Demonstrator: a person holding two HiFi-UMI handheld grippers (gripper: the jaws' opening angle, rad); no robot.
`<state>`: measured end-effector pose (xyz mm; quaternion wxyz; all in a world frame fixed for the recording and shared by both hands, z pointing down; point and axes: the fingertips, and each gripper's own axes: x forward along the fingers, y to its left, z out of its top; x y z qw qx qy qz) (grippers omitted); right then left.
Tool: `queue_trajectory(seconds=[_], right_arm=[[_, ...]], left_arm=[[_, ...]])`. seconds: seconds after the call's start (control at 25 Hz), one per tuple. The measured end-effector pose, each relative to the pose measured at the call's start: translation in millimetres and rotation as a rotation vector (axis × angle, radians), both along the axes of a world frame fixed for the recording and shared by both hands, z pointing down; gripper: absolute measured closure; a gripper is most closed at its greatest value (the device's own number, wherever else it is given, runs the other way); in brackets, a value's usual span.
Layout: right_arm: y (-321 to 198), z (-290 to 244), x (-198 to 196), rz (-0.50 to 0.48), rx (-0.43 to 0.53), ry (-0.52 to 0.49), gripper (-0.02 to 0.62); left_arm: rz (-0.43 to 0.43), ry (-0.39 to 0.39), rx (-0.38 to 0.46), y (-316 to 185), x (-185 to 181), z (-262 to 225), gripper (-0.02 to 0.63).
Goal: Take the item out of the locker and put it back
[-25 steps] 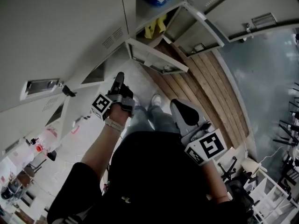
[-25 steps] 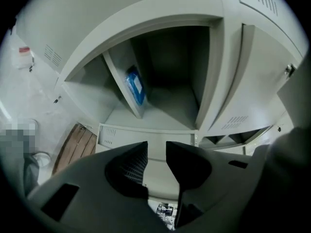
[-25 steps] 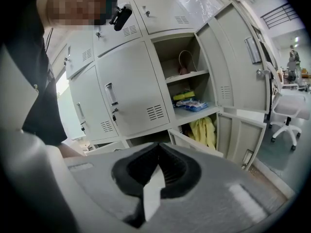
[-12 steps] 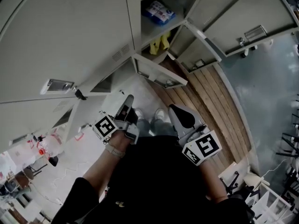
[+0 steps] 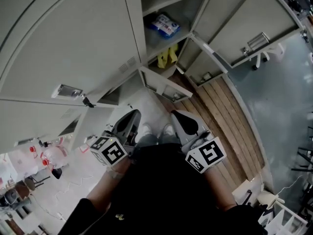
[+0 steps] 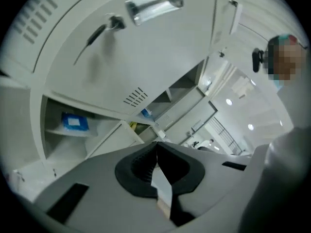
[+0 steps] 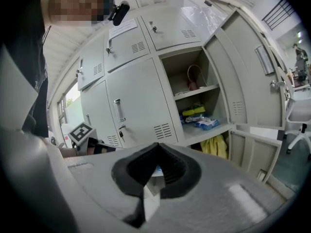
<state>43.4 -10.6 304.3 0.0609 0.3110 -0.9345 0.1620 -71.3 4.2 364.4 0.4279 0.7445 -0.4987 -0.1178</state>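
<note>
The open locker (image 5: 161, 13) stands ahead in the head view. A blue packet (image 5: 164, 24) lies on its shelf and a yellow cloth (image 5: 167, 57) hangs in the compartment below. In the right gripper view the blue packet (image 7: 206, 123) sits beside a yellow-green item (image 7: 194, 111), above the yellow cloth (image 7: 216, 144). My left gripper (image 5: 133, 115) is held close to my body, shut, with nothing between its jaws (image 6: 156, 144). Beside it my right gripper (image 5: 177, 115) is also shut and empty (image 7: 156, 145). Both are well short of the locker.
The upper locker door (image 5: 244, 28) swings out to the right and the lower door (image 5: 164, 84) juts out low towards me. A closed door with a handle (image 5: 68, 90) is at the left. A wooden floor strip (image 5: 230, 116) and an office chair (image 5: 259, 58) lie at the right.
The left gripper has dropped back towards my body and its jaws have come together. The head view has tilted up, so more of the locker shows.
</note>
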Motion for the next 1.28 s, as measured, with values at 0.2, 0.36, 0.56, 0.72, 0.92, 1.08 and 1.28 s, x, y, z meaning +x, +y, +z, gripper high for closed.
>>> queue_trajectory(seconds=[0.2,0.36,0.56,0.72,0.92,1.08,1.28], right_arm=[[-1,-12,-3,-0.022,0.056,-0.027,0.598],[3,-22,-7,-0.059,0.110,-0.033,0.598],[9,-25,-9,-0.094,0.140,-0.034,0.598],[11,-28,-4,-0.081,0.144,-0.053,0.598],[15,-28,-5,-0.085,0.136,-0.061,0.598],[17,-27,-3,-0.067,0.122,-0.077,0.598],[22,-28,-5,-0.070,0.121,-0.089,0.598]], left_arm=[[0.058,-0.225,0.117,1,8,-29,0.591],[0.083,-0.355,0.202,3,17,-50,0.591],[0.099,-0.459,0.290,8,28,-63,0.589],[0.116,-0.550,0.330,12,32,-67,0.589],[0.094,-0.531,0.312,17,25,-65,0.589],[0.084,-0.519,0.318,21,21,-67,0.589],[0.087,-0.499,0.315,25,20,-64,0.589]])
